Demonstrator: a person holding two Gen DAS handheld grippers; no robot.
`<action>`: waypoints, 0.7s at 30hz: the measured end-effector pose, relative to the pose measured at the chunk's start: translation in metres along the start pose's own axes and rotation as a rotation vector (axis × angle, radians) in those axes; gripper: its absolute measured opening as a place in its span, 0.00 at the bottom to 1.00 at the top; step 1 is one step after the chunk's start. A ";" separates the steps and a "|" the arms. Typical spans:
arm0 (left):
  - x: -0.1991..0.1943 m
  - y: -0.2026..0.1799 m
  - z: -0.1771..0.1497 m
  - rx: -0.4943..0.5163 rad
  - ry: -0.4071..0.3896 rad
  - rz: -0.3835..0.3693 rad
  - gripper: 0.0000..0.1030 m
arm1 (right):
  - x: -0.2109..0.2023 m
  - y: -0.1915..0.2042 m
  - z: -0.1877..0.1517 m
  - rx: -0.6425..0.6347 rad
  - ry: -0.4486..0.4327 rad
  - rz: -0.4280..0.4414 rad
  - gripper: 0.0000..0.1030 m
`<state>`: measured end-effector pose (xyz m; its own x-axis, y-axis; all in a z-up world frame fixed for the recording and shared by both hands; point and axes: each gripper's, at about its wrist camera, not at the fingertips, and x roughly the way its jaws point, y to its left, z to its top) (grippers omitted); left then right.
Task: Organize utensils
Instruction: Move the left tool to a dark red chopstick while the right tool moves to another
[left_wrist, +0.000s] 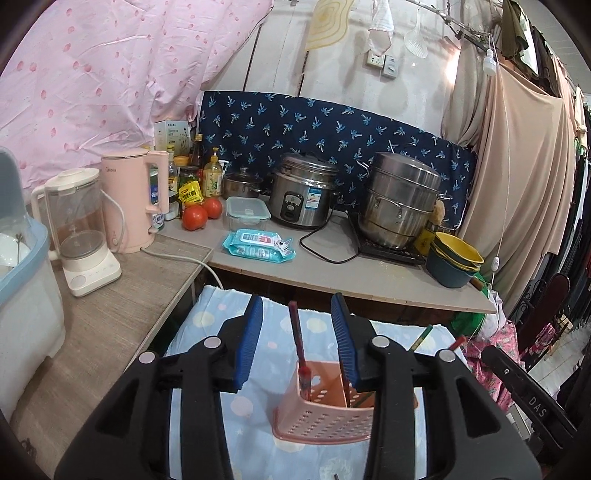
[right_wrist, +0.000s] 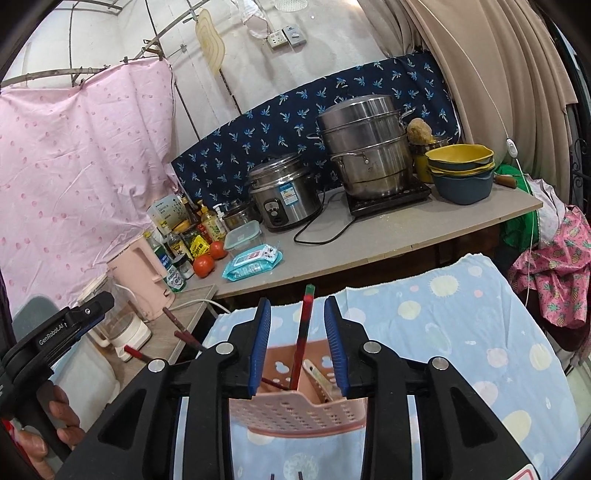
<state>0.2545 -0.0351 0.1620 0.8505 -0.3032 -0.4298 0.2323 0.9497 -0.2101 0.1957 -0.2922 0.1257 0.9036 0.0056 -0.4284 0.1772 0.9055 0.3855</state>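
Observation:
A pink perforated utensil holder (left_wrist: 325, 402) stands on the blue patterned cloth (left_wrist: 207, 325); it also shows in the right wrist view (right_wrist: 295, 410). My left gripper (left_wrist: 297, 314) is open above it, with a dark red chopstick (left_wrist: 297, 343) standing in the holder between the fingers, untouched. My right gripper (right_wrist: 297, 314) is open too, with a red and green chopstick (right_wrist: 303, 332) upright in the holder between its fingers. A pale utensil handle (right_wrist: 319, 374) leans in the holder. More red chopsticks (right_wrist: 181, 325) stick out at the left, by the other gripper (right_wrist: 66, 325).
A grey counter (left_wrist: 332, 273) holds a rice cooker (left_wrist: 303, 192), steel steamer pot (left_wrist: 399, 199), stacked bowls (left_wrist: 454, 262), wipes pack (left_wrist: 258, 245), tomatoes (left_wrist: 195, 216) and bottles. A pink kettle (left_wrist: 129, 203) and blender (left_wrist: 81, 232) stand on the wooden side table. Clothes hang at right.

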 end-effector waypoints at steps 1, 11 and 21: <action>-0.002 0.001 -0.003 0.000 0.004 -0.001 0.36 | -0.002 0.000 -0.004 0.000 0.008 0.001 0.30; -0.023 0.009 -0.042 0.006 0.059 0.009 0.36 | -0.021 -0.001 -0.053 -0.023 0.093 -0.005 0.30; -0.038 0.017 -0.108 0.015 0.179 0.025 0.36 | -0.042 -0.007 -0.130 -0.102 0.238 -0.044 0.30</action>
<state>0.1752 -0.0156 0.0796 0.7590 -0.2869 -0.5845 0.2198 0.9579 -0.1848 0.1061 -0.2437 0.0346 0.7768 0.0541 -0.6274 0.1630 0.9451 0.2833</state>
